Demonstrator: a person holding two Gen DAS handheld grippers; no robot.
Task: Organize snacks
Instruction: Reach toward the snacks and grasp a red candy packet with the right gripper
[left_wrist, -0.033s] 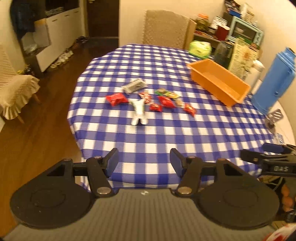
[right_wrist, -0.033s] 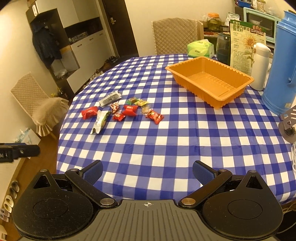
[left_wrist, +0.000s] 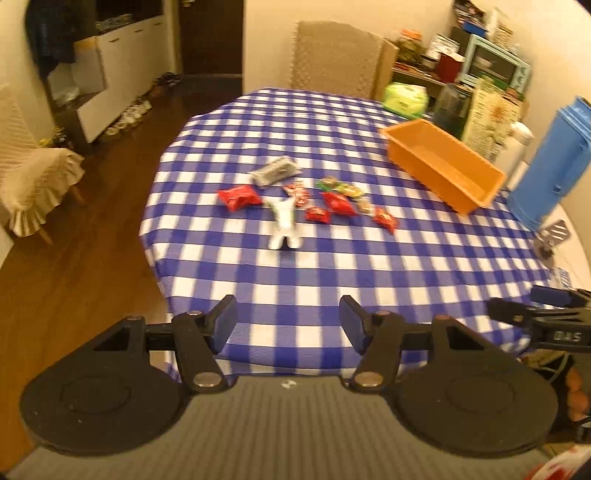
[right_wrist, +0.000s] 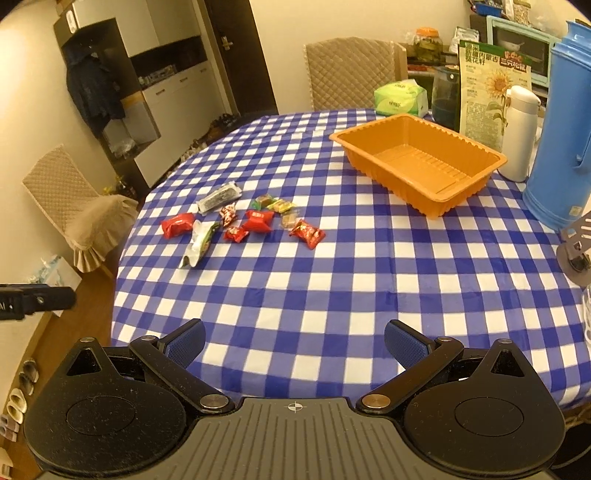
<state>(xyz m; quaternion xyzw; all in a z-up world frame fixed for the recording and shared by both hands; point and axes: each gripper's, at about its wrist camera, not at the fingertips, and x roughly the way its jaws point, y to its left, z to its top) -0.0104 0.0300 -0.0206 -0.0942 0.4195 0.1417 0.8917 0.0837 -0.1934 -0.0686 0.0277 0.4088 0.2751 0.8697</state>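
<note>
Several small snack packets lie in a loose cluster on the blue-and-white checked tablecloth (right_wrist: 332, 280): a red packet (right_wrist: 177, 224), a silver-green pouch (right_wrist: 197, 243), a dark grey packet (right_wrist: 218, 197) and red, green and tan candies (right_wrist: 306, 232). The cluster shows in the left wrist view too, with the white pouch (left_wrist: 284, 225) nearest. An empty orange tray (right_wrist: 421, 162) stands to the right of them, also in the left wrist view (left_wrist: 443, 166). My left gripper (left_wrist: 288, 321) and my right gripper (right_wrist: 293, 341) are both open and empty at the table's near edge.
A blue thermos jug (right_wrist: 565, 140), a white flask (right_wrist: 519, 133), a sunflower leaflet (right_wrist: 487, 88), a dark jar (right_wrist: 443, 96) and a green tissue pack (right_wrist: 400, 98) stand behind the tray. A metal stand (right_wrist: 576, 243) sits at the right edge. Padded chairs (right_wrist: 351, 70) stand around the table.
</note>
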